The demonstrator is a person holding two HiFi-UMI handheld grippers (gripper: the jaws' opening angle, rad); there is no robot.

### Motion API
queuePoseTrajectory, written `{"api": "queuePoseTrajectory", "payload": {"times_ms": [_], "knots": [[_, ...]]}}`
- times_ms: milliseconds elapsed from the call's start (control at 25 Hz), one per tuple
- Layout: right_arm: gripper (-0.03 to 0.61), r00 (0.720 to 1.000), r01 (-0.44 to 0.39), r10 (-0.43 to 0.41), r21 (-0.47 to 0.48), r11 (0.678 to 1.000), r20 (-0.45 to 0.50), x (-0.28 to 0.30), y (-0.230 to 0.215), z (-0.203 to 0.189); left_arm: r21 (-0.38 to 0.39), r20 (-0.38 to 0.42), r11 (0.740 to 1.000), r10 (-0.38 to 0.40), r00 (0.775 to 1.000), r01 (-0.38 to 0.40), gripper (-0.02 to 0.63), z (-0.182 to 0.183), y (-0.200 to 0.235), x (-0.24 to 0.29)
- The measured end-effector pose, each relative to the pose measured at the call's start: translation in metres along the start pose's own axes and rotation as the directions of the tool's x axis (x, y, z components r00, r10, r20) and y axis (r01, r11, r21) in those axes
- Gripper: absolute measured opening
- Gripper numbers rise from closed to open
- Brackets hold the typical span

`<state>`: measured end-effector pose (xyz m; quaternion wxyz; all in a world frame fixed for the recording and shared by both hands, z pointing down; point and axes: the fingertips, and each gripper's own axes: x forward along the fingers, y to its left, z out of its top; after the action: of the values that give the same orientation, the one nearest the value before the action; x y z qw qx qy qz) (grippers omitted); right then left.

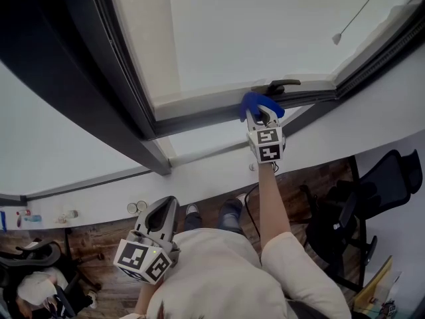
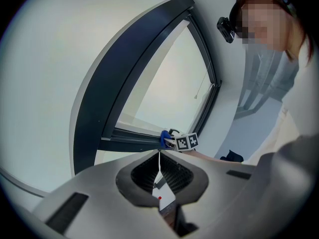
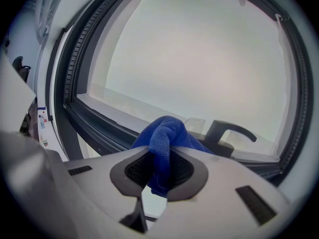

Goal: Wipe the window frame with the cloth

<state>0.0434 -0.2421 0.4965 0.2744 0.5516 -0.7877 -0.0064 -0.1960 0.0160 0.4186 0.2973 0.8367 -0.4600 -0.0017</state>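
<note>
R gripper grips the blue cloth at the window frame bottom rail, just beside the handle — cloth could snag there & pull out. L gripper — jaws together, empty, held low.

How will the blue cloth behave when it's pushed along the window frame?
Probably floppy: the cloth bunches and droops between the jaws of the right gripper. Likely light, and should mould to the window frame.

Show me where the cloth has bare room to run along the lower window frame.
Free: the lower frame rail left of the blue cloth, out to the corner with the dark upright. Crowded: just right of the cloth, where the window handle sticks out.
</note>
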Motion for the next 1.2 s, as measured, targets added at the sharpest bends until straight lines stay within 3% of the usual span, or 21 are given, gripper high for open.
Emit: {"api": "queuePoseTrajectory", "payload": {"times_ms": [600, 920, 1200], "knots": [[0.054, 0.995, 0.091, -0.088, 0.064, 0.994, -0.051, -0.003, -0.054, -0.02, 0.003, -0.009, 1.0, -0.005, 1.0, 0.005, 0.011, -0.002, -0.003, 0.004], [0.051, 0.999, 0.045, -0.045, 0.001, 0.999, -0.008, -0.003, -0.052, -0.02, 0.009, -0.018, 1.0, -0.026, 1.0, 0.026, 0.011, -0.004, -0.012, 0.009], [0.052, 0.997, 0.078, -0.078, 0.038, 0.996, 0.006, -0.014, -0.043, -0.009, 0.009, -0.001, 1.0, -0.02, 1.0, 0.02, 0.011, -0.001, -0.019, 0.012]]}}
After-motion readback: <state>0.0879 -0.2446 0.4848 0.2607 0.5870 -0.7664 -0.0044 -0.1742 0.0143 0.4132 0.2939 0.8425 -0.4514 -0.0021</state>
